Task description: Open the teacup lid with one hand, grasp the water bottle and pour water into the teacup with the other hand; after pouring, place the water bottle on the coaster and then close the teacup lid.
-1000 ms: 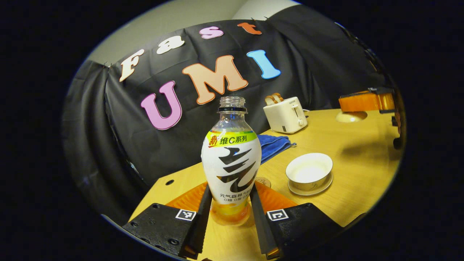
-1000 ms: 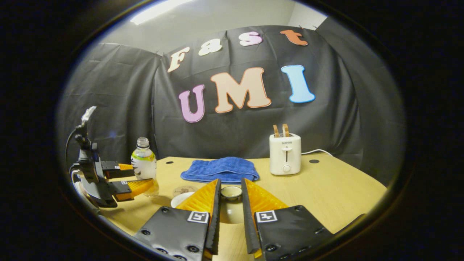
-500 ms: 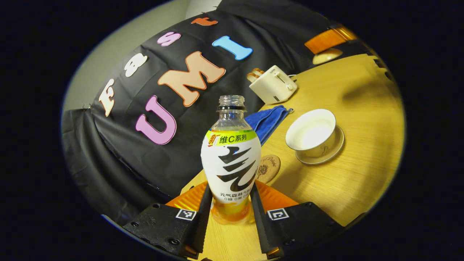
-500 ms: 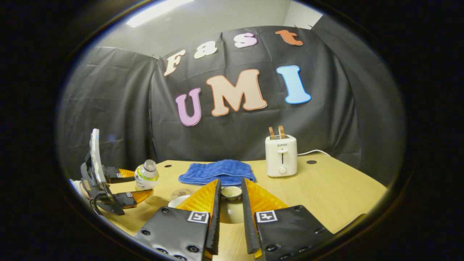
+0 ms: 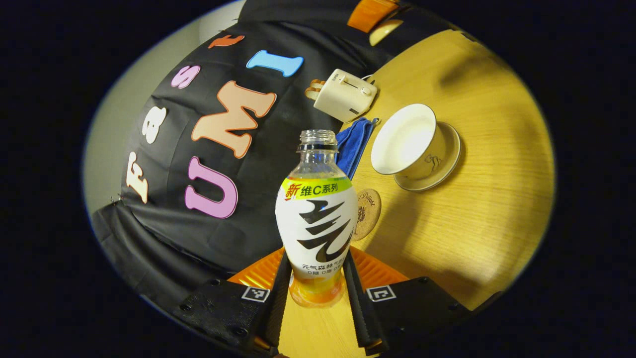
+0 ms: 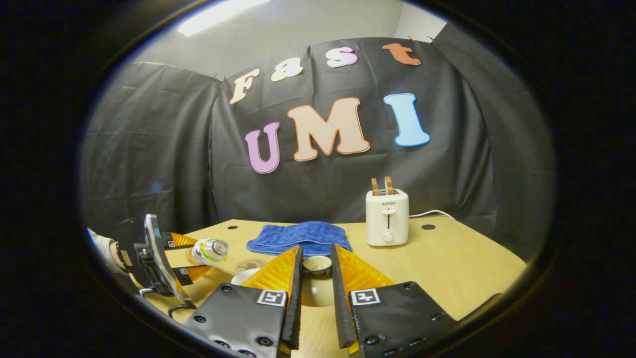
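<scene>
Lying almost on its side in the air, the water bottle [image 6: 209, 250] points its open mouth toward the teacup [image 5: 408, 143], squeezed by the left gripper [image 5: 315, 278] jaws, while the right gripper [image 6: 316, 293] jaws pinch the lid [image 6: 317, 265].

Both grippers' jaws clamped, loaded.

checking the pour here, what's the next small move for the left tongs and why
Probably shift the bottle sideways toward the teacup before tipping further. The left tongs grip it near its base, already tilted far over in the right gripper view, yet its uncapped mouth sits short of the open cup. The right tongs hold the lid clear.
</scene>
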Action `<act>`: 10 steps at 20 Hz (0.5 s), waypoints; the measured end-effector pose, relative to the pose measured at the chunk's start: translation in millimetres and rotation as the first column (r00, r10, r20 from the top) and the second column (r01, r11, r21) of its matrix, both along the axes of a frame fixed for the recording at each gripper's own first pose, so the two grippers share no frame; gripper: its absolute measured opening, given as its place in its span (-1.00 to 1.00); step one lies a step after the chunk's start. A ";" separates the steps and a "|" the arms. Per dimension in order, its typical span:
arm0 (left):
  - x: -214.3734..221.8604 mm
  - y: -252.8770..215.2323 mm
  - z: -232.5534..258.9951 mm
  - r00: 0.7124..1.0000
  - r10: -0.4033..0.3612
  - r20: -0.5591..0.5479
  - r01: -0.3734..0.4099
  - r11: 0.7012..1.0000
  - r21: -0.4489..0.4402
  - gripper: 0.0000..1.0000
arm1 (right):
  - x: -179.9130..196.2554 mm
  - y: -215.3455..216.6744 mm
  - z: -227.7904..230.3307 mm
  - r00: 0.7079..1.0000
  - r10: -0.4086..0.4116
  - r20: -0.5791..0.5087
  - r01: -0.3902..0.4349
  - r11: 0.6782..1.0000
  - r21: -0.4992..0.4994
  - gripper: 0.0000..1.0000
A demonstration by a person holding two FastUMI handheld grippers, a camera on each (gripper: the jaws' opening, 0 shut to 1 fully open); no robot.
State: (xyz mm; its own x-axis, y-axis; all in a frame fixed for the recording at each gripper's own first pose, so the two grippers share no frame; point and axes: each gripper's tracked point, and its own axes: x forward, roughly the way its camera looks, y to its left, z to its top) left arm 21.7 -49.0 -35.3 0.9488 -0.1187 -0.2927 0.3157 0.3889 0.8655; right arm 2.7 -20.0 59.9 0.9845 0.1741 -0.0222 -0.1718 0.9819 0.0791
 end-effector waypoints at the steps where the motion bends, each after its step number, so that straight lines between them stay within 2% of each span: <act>1: 0.9 -0.4 -2.1 1.000 -0.004 -0.004 0.004 1.000 0.021 0.10 | -0.4 0.6 1.1 1.000 0.002 0.002 -0.002 1.000 0.001 -0.36; 10: 5.6 7.2 2.3 1.000 -0.007 -0.012 0.010 0.973 0.232 0.11 | -1.1 -2.3 2.2 1.000 -0.001 0.004 0.001 1.000 0.003 -0.37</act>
State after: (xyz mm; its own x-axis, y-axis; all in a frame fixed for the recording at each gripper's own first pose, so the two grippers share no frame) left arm 27.2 -41.8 -33.0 0.9447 -0.0542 -0.3235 0.3280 0.1751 0.9283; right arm 1.5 -22.3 62.1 0.9848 0.1728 -0.0175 -0.1709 0.9819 0.0813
